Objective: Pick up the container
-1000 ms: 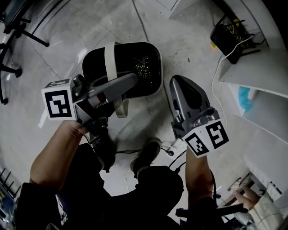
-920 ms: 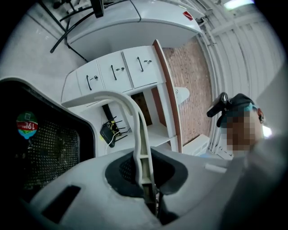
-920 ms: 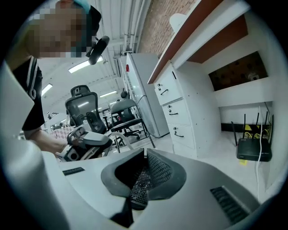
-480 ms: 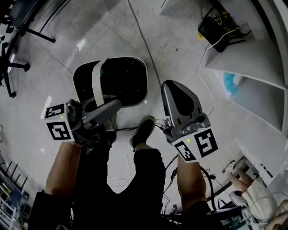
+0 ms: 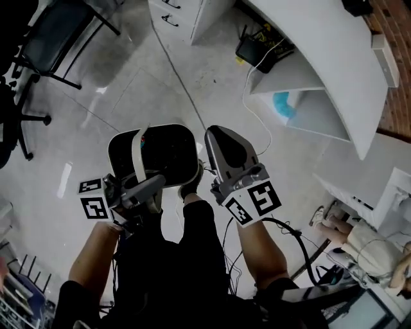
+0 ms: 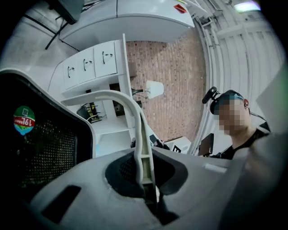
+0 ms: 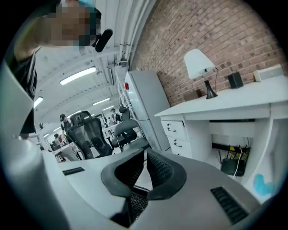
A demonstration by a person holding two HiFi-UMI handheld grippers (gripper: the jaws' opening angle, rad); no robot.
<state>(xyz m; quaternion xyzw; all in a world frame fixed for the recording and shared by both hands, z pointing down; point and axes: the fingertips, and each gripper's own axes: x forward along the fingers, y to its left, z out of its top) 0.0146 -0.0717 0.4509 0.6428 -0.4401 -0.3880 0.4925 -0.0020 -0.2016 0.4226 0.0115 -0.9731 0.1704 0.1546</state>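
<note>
The container (image 5: 168, 153) is a black bin with a white rim and a white bail handle (image 5: 136, 151). In the head view it hangs above the floor from my left gripper (image 5: 168, 179), which is shut on that handle. The left gripper view shows the handle (image 6: 135, 117) pinched edge-on between the jaws of the left gripper (image 6: 146, 180), with the bin's mesh wall (image 6: 49, 148) and a round sticker (image 6: 23, 120) at left. My right gripper (image 5: 214, 133) is held beside the bin's right rim. In its own view the right gripper (image 7: 145, 167) is shut with nothing between the pads.
A white curved desk (image 5: 334, 71) with drawers (image 5: 176, 16) stands ahead to the right. A black box (image 5: 257, 48) and a white cable (image 5: 253, 115) lie under it. Office chairs (image 5: 38, 58) stand at left. Another person (image 5: 359, 241) sits at lower right.
The view has risen far from the floor, and the bin has come up with the left gripper, still hanging by its handle. The right gripper stays beside it, empty.
</note>
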